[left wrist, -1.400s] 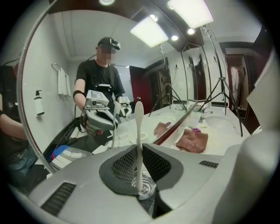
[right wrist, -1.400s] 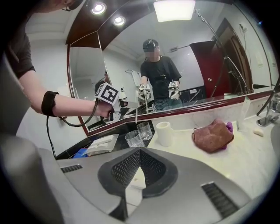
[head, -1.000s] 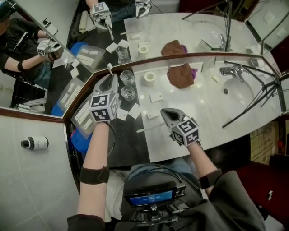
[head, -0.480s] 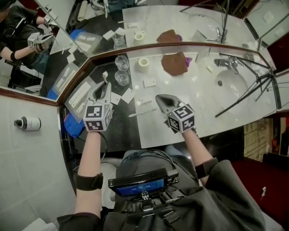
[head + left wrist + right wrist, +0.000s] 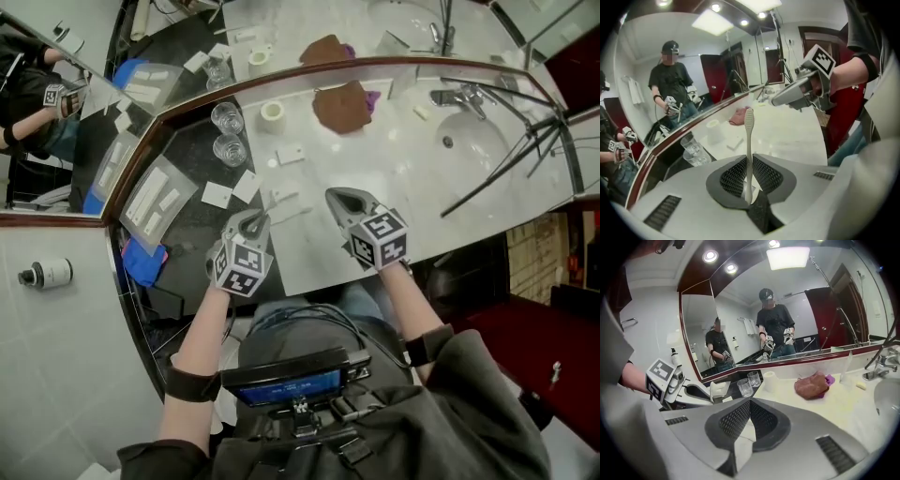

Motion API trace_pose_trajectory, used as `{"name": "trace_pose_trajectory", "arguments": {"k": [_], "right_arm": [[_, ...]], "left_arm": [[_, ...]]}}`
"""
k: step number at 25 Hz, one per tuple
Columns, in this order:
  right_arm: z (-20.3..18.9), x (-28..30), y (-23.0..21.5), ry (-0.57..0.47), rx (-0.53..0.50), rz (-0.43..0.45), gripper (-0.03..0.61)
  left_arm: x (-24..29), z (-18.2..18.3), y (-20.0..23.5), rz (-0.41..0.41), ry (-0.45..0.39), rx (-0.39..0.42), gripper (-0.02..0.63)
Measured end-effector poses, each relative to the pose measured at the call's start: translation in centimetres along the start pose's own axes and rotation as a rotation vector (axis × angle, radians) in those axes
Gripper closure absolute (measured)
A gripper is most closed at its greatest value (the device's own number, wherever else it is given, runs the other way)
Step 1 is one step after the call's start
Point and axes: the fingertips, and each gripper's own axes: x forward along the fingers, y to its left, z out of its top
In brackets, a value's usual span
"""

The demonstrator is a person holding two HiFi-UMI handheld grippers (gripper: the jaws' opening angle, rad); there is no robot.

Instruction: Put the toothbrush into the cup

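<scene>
Across the table (image 5: 441,216) sat one sink (image 5: 478,141), one brown cloth (image 5: 339,105), two glasses (image 5: 231,150) and one tape roll (image 5: 272,114). Both grippers tilted downward over its near edge, side by side. Left gripper (image 5: 255,221) had its fingers (image 5: 764,176) clamped on one upright toothbrush (image 5: 748,136), well apart from the glasses. Right gripper (image 5: 337,197) had its fingers (image 5: 764,420) pressed together, empty.

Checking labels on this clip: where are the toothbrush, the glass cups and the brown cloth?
toothbrush (image 5: 748,145), left gripper view, middle of its handle.
glass cups (image 5: 230,150), head view, body of the lower of the two cups.
brown cloth (image 5: 342,105), head view, its centre.
</scene>
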Motion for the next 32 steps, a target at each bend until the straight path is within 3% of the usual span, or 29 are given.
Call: {"name": "trace_pose_trajectory", "arguments": {"k": [5,11,20,29,32], "right_arm": [[-1.2,-1.3,-1.7,0.004,0.034,-0.039,0.568],[-2.0,-2.9,-3.4,0.003,0.06,-0.076,0.568],[-3.1,-4.2,-5.0,0.015,0.083,-0.105,0.568],[-3.5,-4.4,-5.5,0.026,0.089,-0.103,0.567],[-3.5,-4.4,-5.6,0.031,0.093,-0.098,0.568]], "left_arm": [[3.2,-2.5,-4.8,-0.093,0.115,0.152,0.569],[5.8,-5.5,-8.8,-0.175,0.236,0.238,0.569],[8.6,-7.3,-10.5,-0.217,0.325,0.275,0.568],[10.0,-8.0,-10.9,-0.213,0.333,0.238,0.563],[10.2,-8.4,-11.2,-0.219,0.337,0.237,0.516]]}}
